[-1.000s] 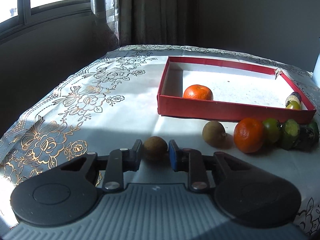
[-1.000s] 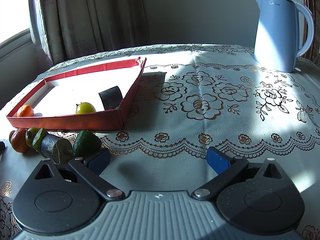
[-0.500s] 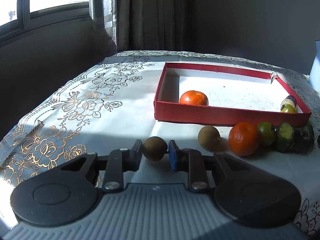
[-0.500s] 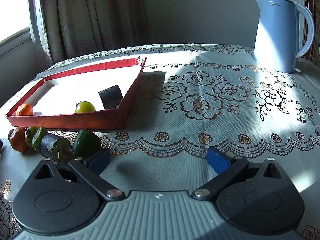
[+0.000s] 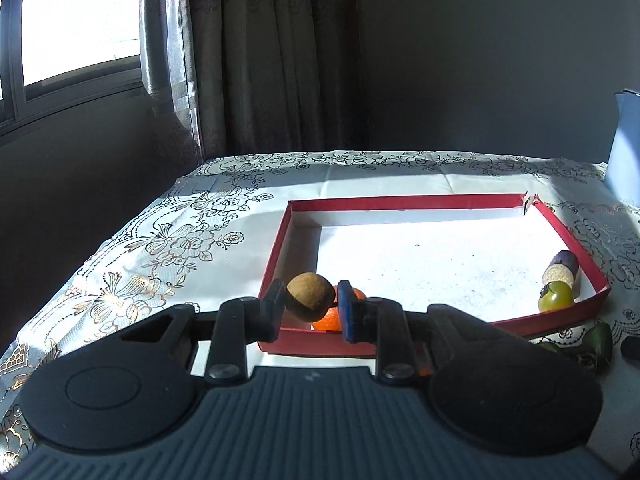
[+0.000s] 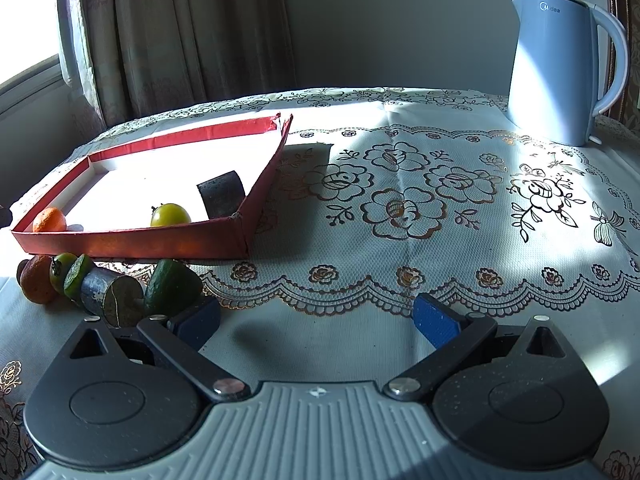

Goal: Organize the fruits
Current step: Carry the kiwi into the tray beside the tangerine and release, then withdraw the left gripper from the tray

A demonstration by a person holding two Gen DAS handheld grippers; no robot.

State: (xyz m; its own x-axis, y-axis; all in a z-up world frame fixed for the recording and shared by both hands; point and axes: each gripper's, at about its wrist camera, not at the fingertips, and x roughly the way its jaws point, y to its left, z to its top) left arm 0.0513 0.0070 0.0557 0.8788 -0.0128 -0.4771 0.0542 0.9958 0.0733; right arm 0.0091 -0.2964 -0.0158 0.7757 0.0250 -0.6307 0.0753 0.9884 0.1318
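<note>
My left gripper is shut on a brown kiwi, held in the air over the near left corner of the red tray. Behind the kiwi an orange lies inside the tray. A green tomato and a dark eggplant piece lie in the tray's right corner. My right gripper stands open and holds nothing, low over the tablecloth. Left of it, in front of the tray, lie an orange, a green tomato, a cucumber slice, an eggplant chunk and an avocado half.
A pale blue electric kettle stands at the back right of the table. Curtains and a window run along the far left side. The floral tablecloth drops off at the table's left edge.
My left gripper has lifted the kiwi off the cloth and carried it forward to the tray's near corner. The right gripper has stayed put.
</note>
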